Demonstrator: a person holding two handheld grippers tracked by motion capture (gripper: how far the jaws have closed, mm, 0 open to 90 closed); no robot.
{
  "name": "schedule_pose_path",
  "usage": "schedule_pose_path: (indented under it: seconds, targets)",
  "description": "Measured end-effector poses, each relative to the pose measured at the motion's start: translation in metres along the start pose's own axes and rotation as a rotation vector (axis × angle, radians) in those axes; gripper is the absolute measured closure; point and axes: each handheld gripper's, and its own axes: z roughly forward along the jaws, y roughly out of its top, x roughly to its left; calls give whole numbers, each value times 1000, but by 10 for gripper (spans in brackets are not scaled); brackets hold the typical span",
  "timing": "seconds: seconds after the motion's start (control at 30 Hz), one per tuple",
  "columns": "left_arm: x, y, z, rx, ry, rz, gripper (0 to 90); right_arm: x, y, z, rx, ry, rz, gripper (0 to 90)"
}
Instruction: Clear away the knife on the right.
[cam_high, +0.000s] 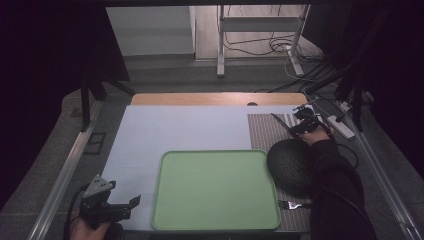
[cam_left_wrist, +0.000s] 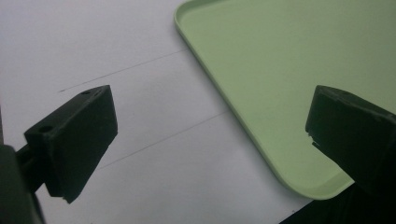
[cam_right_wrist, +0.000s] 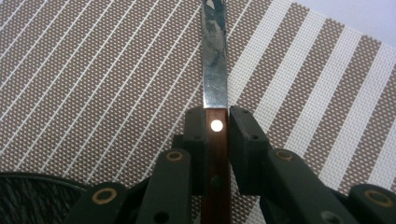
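Right gripper clamps knife; left gripper wide open.

Black tongs with brass-ringed screws, grey three-cornered plate, dark sleeve

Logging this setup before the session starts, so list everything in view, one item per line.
tray: one, light green, empty, near middle of the table
placemat: one, brown with white stripes, right side
knife: one, steel blade, reddish-brown handle, held above the placemat
bowl: one, dark, textured, on the placemat right of the tray
fork: one, silver, near edge of the placemat
table cover: one, pale
left gripper: black, open, left of the tray
right gripper: black, shut on the knife handle
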Motion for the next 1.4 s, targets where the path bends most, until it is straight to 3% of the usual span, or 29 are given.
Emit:
schedule_pose_path:
  seconds: [0.07,0.1,0.33,0.53,0.73,0.93,1.4]
  targets:
    - [0,0,0,0,0,0,28,0,0,0,-1,-2,-6,775]
    - [0,0,0,0,0,0,27,-1,-1,-2,7,-37,-33,775]
    - [0,0,0,-1,0,0,27,-9,-6,-9,5,-76,-35,775]
    - [0,0,0,-2,-1,-2,27,-21,-12,-22,-23,-98,5,776]
    - [0,0,0,-1,1,-1,27,-24,-16,-37,-59,-68,72,775]
    - [0,0,0,-1,2,0,27,-10,-12,-45,-82,-11,81,775]
    - [0,0,0,-4,1,1,27,18,-18,-49,-81,20,58,774]
